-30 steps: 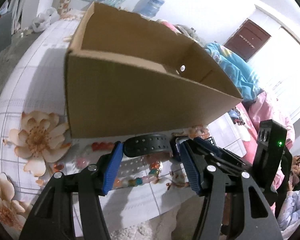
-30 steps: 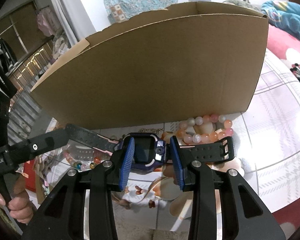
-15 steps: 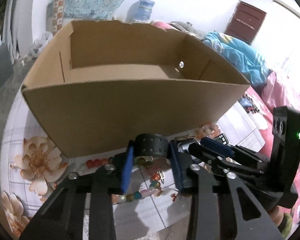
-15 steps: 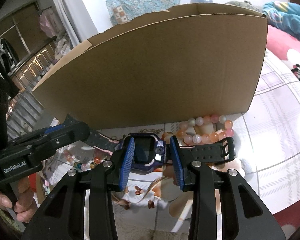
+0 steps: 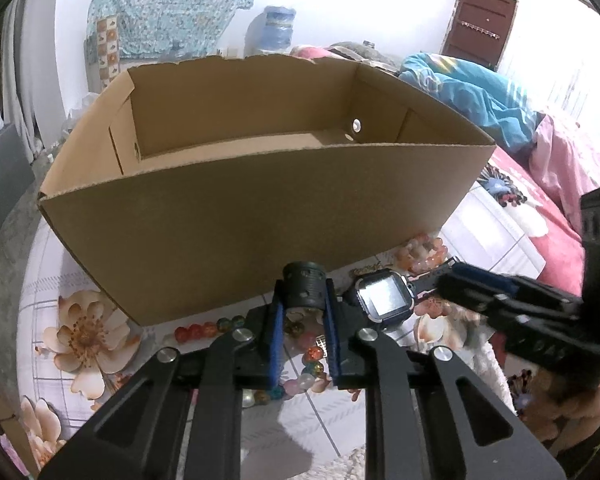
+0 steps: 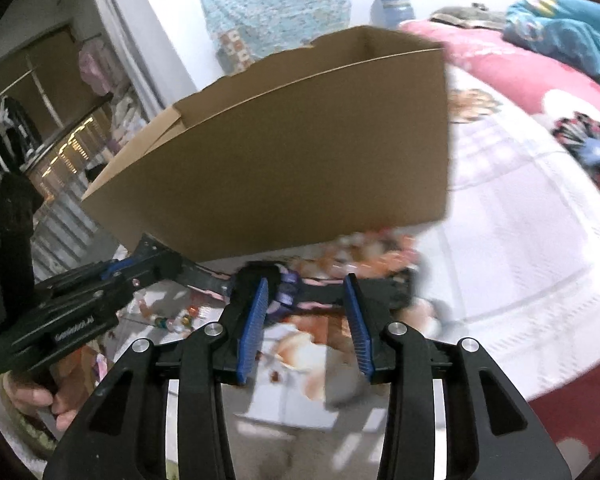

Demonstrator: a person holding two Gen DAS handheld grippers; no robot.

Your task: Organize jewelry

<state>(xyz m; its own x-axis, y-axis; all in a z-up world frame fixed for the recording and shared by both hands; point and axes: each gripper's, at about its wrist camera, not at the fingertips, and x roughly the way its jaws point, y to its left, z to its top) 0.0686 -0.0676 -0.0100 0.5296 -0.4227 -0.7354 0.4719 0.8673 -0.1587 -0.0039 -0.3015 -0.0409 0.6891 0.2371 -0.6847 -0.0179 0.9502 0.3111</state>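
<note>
Left gripper [image 5: 303,322], clamped on the watch [image 5: 384,298] strap, sits just near of the box [image 5: 260,216]; right gripper [image 6: 306,314] stands open, empty, the watch lying left-to-right.

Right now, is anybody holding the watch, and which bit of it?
Yes. The left gripper is shut on one end of the watch strap. The right gripper is open around the watch, not gripping it.
</note>
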